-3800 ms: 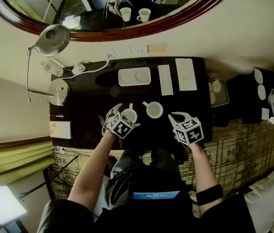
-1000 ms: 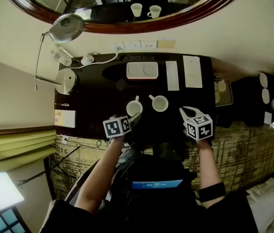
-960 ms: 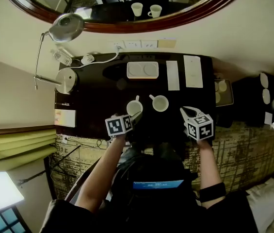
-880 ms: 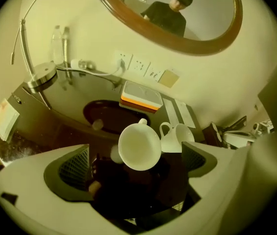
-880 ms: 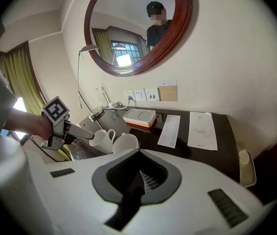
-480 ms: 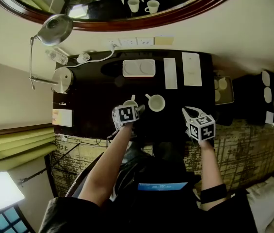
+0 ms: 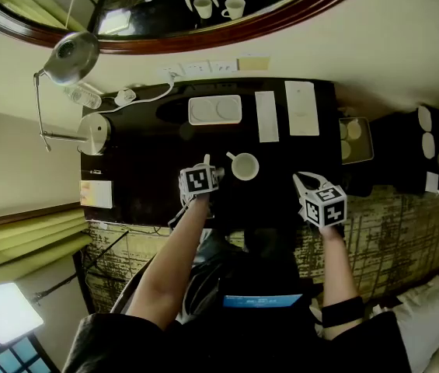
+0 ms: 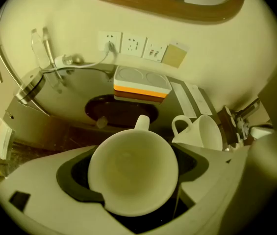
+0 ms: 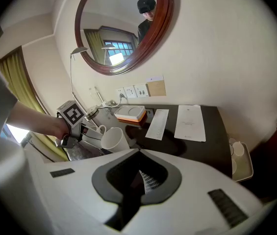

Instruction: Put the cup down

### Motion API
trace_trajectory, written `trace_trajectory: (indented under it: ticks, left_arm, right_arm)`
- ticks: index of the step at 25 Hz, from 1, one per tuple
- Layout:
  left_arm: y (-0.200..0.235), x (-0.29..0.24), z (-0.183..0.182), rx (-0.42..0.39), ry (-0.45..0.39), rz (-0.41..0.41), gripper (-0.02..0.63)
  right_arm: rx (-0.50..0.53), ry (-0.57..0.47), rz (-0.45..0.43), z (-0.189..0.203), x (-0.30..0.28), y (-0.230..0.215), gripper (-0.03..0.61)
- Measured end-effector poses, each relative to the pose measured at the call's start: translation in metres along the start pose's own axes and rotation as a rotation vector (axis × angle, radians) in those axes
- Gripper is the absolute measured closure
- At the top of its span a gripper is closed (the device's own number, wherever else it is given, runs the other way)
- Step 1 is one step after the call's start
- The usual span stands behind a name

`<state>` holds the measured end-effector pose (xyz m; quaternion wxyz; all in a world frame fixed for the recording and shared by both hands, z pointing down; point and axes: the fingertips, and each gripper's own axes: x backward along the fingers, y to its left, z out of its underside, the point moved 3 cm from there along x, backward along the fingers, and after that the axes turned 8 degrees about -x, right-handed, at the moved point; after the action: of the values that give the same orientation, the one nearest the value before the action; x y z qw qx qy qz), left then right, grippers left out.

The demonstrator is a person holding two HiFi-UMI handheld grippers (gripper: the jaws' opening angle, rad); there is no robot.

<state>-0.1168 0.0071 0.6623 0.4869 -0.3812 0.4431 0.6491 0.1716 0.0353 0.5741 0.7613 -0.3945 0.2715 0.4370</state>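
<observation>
Left gripper (image 7: 202, 176) over middle of dark wooden desk (image 7: 137, 169). Jaws have just been closing and now clamp white ceramic cup (image 8: 133, 173) between them, handle toward 12 o'clock. Second white cup (image 7: 244, 166) just beside at 3 o'clock. Right gripper (image 7: 304, 183) at 4 o'clock, jaws together, empty.

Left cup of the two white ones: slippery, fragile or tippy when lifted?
Probably rigid and breakable: the cup looks like glazed white ceramic. Its smooth round wall may slip in a light grip. It looks empty, so it is likely light.
</observation>
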Motion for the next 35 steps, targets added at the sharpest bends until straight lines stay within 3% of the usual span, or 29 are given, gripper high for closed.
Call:
trace_trajectory:
  ticks: [8,14,20,28,35]
  left_arm:
    - [0.011,0.0,-0.005,-0.027,-0.026,-0.035,0.189]
    - [0.02,0.007,-0.023,0.013,-0.061,-0.034,0.189]
    - [0.03,0.019,-0.078,0.04,-0.123,-0.038,0.189]
    - [0.038,0.026,-0.164,-0.036,-0.188,-0.032,0.189]
    - [0.041,0.008,-0.206,-0.061,-0.168,-0.012,0.189]
  right_arm:
    - [0.003,0.007,-0.014,-0.006,-0.007,0.002,0.577]
    - [0.054,0.009,-0.039,-0.016,-0.016,0.017,0.577]
    - [0.161,0.009,-0.131,-0.05,-0.034,0.062,0.577]
    - [0.339,-0.005,-0.247,-0.106,-0.067,0.13,0.577]
    - [0.426,0.006,-0.317,-0.132,-0.098,0.172,0.577]
